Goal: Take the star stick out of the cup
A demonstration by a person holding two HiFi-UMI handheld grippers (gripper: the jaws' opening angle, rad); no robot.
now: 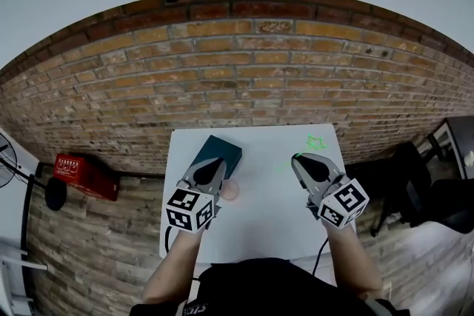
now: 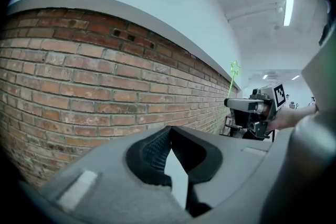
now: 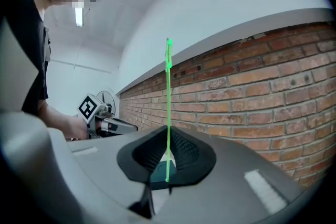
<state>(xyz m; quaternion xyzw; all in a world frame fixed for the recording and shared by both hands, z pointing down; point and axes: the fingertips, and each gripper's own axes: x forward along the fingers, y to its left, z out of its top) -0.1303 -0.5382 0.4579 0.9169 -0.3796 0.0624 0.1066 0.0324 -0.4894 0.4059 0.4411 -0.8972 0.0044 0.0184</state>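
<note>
Head view, nearest item first: your two forearms reach over a white rectangular tabletop point(image 1: 259, 233), each hand holding a tool with a black-and-white marker cube.

1. Left tool point(image 1: 220, 161) point(image 2: 169, 129): its own view shows the jaws clenched tip to tip with nothing between them. It is over the left half of the tabletop.
2. Small pink cup point(image 1: 231, 191): it sits on the tabletop just beside your left tool, on that tool's inner side.
3. Right tool point(image 1: 297, 158) point(image 3: 168, 137): clenched on the thin green stick with an outlined star at its top point(image 1: 316, 142) point(image 3: 168, 92). The pads pinch the shaft near its lower end. In the left gripper view the star stick point(image 2: 231, 81) rises almost upright from this tool's tip. It is out of the cup and well apart from it, over the right half of the tabletop.
4. Dark teal rectangular box point(image 1: 220, 150): it lies at the far left part of the tabletop, just beyond your left tool.
5. Red box point(image 1: 84, 175): it is off the tabletop to your left, at the foot of the wall.
6. Black chairs point(image 1: 426, 181): these are off the tabletop to your right.
7. Red-brown brick wall point(image 1: 237, 63) point(image 2: 79, 76) point(image 3: 273, 76): it runs across behind the tabletop, with a pale plain surface above it.
</note>
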